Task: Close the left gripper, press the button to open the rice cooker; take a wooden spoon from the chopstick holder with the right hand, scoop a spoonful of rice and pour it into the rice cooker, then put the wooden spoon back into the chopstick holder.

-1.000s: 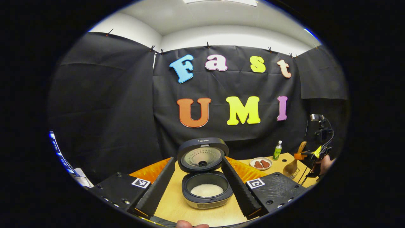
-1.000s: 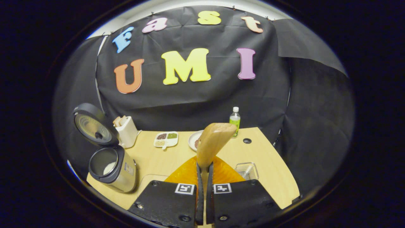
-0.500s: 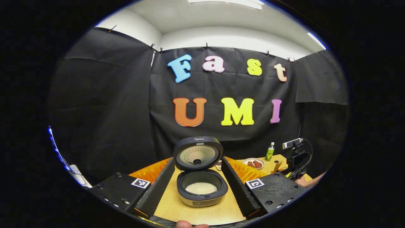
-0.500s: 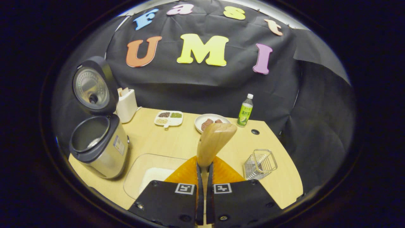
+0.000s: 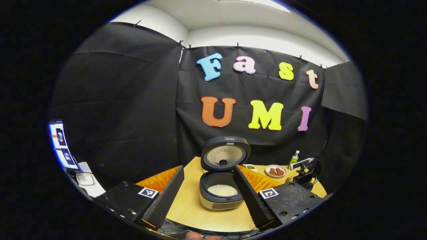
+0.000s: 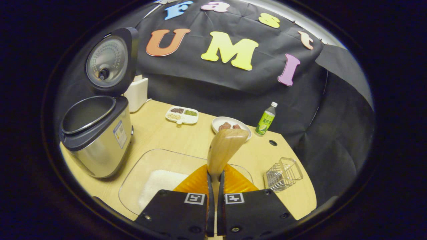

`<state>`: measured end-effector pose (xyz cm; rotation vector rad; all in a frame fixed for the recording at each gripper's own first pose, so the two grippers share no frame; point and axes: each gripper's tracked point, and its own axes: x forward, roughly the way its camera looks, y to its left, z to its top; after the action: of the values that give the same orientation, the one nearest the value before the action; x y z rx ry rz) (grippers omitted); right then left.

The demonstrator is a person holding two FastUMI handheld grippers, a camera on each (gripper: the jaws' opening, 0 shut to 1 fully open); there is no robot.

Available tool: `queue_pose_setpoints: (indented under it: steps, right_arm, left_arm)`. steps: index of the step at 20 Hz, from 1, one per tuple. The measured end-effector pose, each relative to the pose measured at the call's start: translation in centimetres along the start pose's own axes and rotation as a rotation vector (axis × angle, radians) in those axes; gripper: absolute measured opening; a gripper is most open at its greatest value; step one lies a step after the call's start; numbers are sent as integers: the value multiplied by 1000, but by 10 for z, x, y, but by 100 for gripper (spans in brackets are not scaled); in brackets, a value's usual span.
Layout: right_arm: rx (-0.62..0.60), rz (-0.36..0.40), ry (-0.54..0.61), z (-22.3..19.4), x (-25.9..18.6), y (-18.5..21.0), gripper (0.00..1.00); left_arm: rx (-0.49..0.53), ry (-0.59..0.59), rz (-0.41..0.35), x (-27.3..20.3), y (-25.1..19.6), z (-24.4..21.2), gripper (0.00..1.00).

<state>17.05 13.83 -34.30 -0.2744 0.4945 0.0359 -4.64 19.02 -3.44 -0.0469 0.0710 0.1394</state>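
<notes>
The rice cooker (image 6: 96, 133) stands open at about 9 o'clock in the right gripper view, its lid (image 6: 110, 61) tipped up and back. In the left gripper view white rice already lies in its pot. The right tool (image 6: 213, 186) has its fingers pressed together on the handle of the wooden spoon (image 6: 225, 148), which rises at 12 o'clock from between them; the bowl end is hidden below. Directly beneath sits a clear glass dish (image 6: 156, 166) with a heap of rice (image 6: 160, 183) at about 7 o'clock. The wire chopstick holder (image 6: 283, 173) stands empty at 3 o'clock on the tabletop (image 6: 173, 136).

The left tool (image 5: 208, 190) is spread wide and holds nothing, framing the cooker from farther back.

The step in hand looks like the return of the spoon. To do it well, the right tool should swing toward 3 o'clock, keep the spoon near upright, centre its lower end over the holder's mouth, lower it until it rests inside, and only then release, since the light wire holder could tip if nudged sideways.
</notes>
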Motion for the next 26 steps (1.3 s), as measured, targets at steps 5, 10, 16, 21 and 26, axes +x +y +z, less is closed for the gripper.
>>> queue_pose_setpoints:
  steps: [5,10,16,21,26]
  right_arm:
    - [133,122,33,2,-9,44,9]
    - [380,227,103,5,-18,54,8]
    - [675,305,166,11,-24,36,8]
    - [944,292,195,3,-24,-6,9]
    - [1131,284,173,6,-40,-54,8]
  left_arm:
    - [2,12,5,-3,1,-3,95]
    - [4,27,4,-6,-1,-8,95]
    - [10,37,-19,-2,-14,-9,95]
    - [20,44,-49,1,-32,-11,95]
    - [15,43,-92,5,-56,-6,95]
